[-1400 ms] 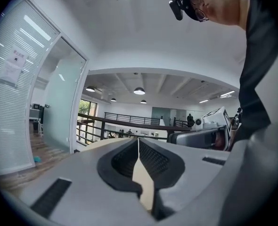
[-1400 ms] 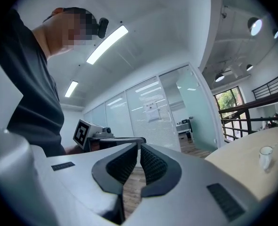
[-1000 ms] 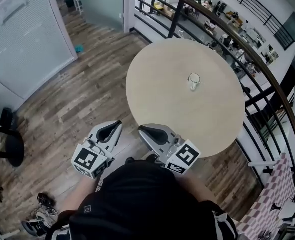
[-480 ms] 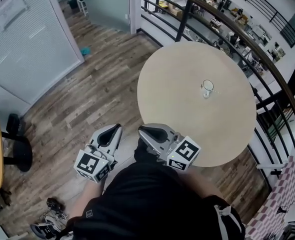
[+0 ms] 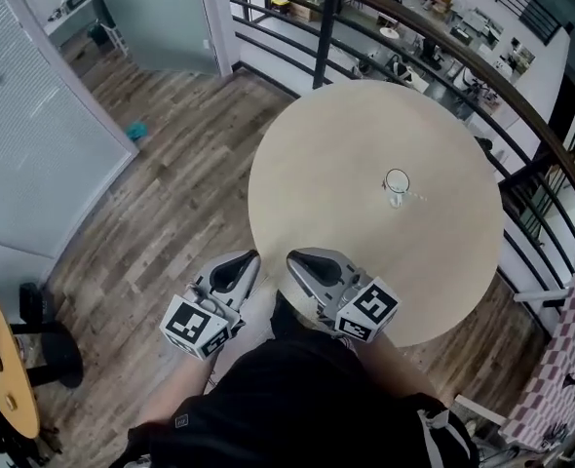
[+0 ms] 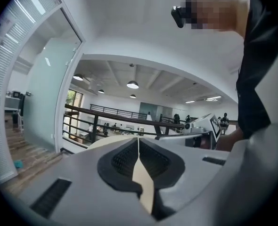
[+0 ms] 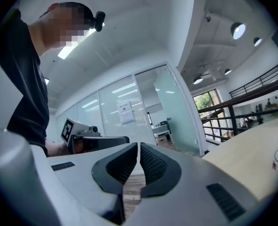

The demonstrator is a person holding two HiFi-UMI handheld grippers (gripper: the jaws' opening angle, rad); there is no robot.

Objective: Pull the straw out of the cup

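Left gripper (image 5: 249, 261) and right gripper (image 5: 296, 258), both closed and empty, sit well short of the cup (image 5: 397, 185) across the table (image 5: 326, 164); the right one is nearer.

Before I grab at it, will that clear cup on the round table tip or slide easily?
Probably light: the cup looks small, clear and seemingly empty. It may slide or tip, since the table looks smooth and nothing braces it. If glass, it could break.
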